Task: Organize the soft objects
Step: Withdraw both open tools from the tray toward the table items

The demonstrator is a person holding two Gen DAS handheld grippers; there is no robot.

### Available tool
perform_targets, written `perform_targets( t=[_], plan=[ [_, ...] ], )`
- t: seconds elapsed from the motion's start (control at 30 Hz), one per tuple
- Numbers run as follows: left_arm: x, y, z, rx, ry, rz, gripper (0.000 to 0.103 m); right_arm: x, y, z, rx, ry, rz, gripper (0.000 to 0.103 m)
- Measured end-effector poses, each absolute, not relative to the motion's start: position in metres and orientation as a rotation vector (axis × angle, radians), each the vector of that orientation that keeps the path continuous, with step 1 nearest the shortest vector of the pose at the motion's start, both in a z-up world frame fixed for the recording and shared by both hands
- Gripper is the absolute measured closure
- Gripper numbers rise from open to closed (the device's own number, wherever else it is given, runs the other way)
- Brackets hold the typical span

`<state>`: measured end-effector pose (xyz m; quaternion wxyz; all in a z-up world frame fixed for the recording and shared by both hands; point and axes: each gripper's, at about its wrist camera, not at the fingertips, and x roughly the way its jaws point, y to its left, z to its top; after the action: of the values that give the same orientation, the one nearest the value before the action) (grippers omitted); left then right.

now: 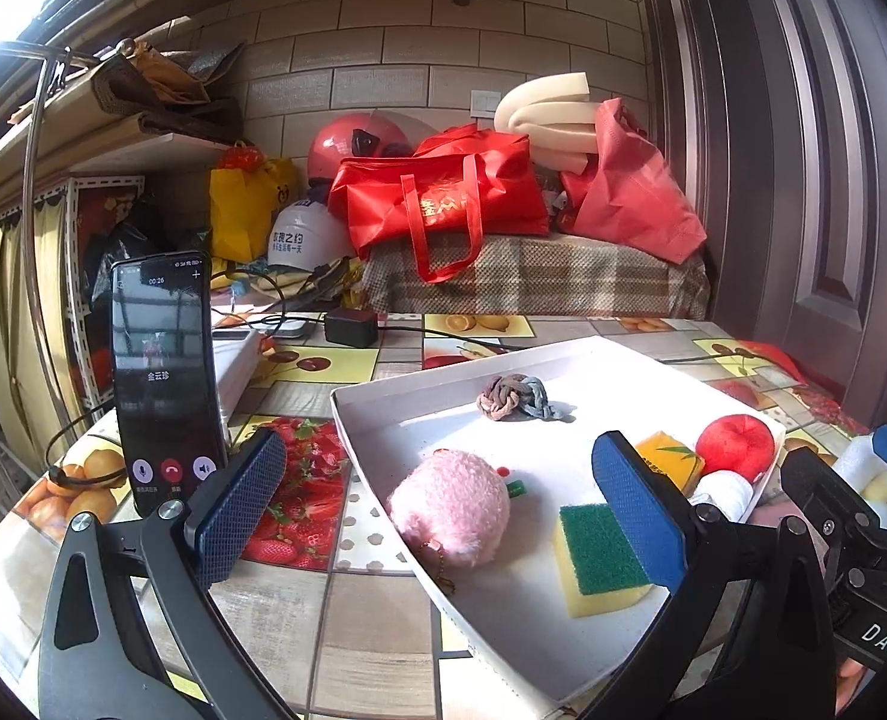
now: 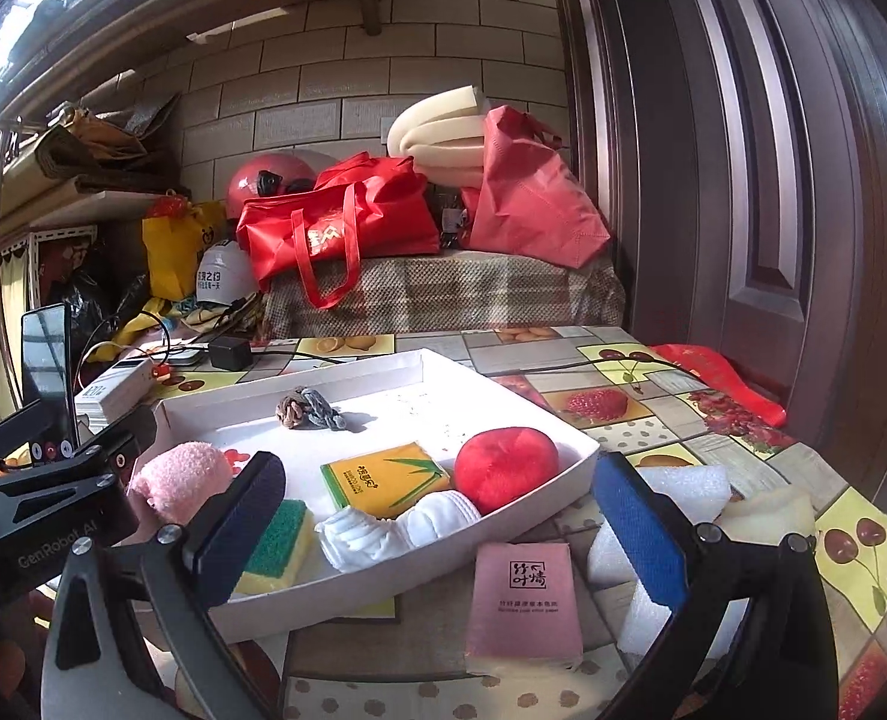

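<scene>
Left gripper: jaws apart, empty, over the near-left corner of the white tray. Between its fingers lie the pink plush and the green-topped sponge, both inside the tray.

Right gripper: jaws apart, empty. Before it on the table sits a pink tissue pack, printing too small to read, beside white foam.

Phone upright at left, timer "00:26".

In tray: yellow tissue pack, red plush apple, knotted rope.
</scene>
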<state>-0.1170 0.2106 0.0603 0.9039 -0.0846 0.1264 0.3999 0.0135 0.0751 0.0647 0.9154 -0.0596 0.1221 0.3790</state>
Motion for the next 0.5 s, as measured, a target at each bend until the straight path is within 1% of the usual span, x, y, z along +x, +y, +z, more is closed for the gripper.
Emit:
perform_targets(
  t=[0.27,0.5],
  plan=[
    [-0.119,0.197,0.061,-0.157,0.27,0.809,0.0,0.01,0.045,0.062,-0.156,0.271,0.808,0.0],
    [-0.121,0.189,0.061,-0.144,0.271,0.783,0.0,0.02,-0.013,0.062,-0.156,0.29,0.794,0.0]
  ],
)
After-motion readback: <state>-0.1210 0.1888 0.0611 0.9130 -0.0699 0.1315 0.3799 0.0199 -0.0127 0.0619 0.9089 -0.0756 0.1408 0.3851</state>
